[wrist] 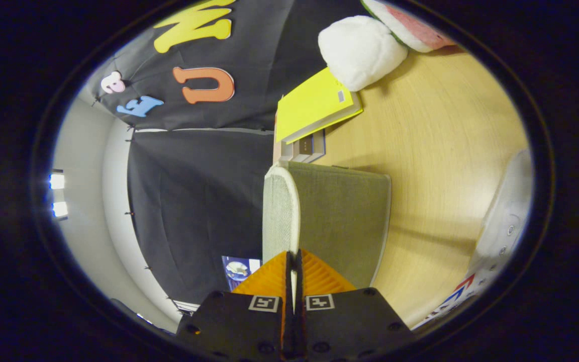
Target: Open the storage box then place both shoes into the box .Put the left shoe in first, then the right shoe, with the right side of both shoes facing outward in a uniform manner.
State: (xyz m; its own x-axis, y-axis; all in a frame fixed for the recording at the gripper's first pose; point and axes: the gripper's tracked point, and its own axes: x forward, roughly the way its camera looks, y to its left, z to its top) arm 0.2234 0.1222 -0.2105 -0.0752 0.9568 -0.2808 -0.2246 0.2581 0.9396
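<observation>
The view is rolled on its side. A grey-green fabric storage box [340, 221] with white trim stands on the wooden table [445, 141], just ahead of my fingers. My gripper [293, 269] is shut on the box lid's white-trimmed edge [292, 211], and a thin strip of that trim shows between the two fingers. The lid's paler woven face [277, 216] lies on one side of the trim and the darker box panel on the other. Off to one side of the box, near the fingers, lies a white shoe [505, 221] with eyelets and a red and blue mark.
Beyond the box, a yellow book [314, 103] tops a small stack of books [304, 148]. Further on lie a white plush [360, 50] and a watermelon-slice plush [410, 25]. The booth's black cloth wall [194, 201] stands behind the box.
</observation>
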